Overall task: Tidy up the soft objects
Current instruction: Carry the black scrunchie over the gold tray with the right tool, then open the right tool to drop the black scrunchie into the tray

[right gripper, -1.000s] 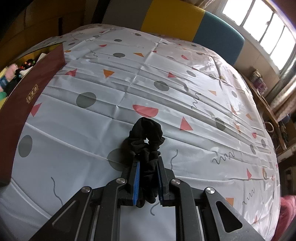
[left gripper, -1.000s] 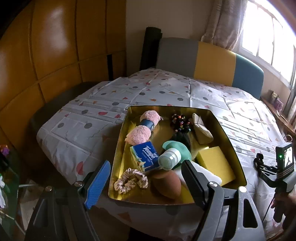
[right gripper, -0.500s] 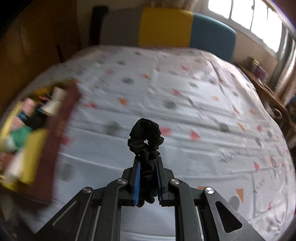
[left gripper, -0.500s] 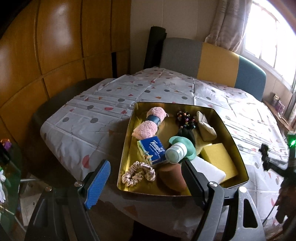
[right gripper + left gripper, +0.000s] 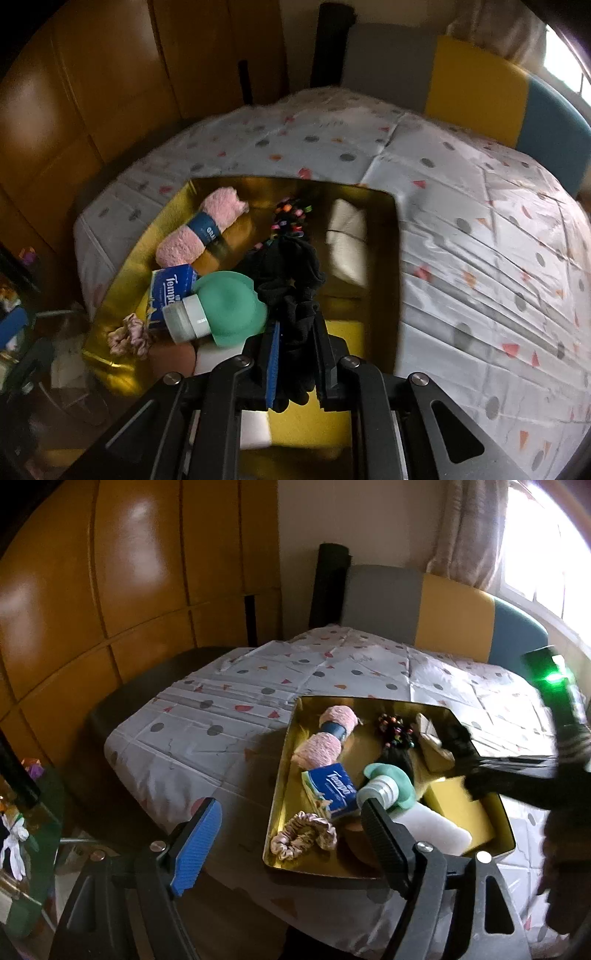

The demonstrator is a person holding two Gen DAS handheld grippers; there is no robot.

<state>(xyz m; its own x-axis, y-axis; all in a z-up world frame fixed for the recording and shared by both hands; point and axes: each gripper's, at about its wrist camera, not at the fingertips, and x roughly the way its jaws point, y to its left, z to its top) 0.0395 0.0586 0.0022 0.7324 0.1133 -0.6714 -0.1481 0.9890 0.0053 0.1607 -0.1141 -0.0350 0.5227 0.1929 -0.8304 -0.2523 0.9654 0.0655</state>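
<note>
My right tool, lower centre of the frame, is clamped on the black scrunchie and holds it above the gold tray for dropping among the other soft items. My left tool, jaws spread and empty, waits short of the tray's near edge.

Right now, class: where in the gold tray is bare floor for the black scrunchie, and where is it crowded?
Bare floor shows between the pink yarn and the beige pouch, at the gold tray far end. The near end, around the green cap and tissue pack, is crowded.
</note>
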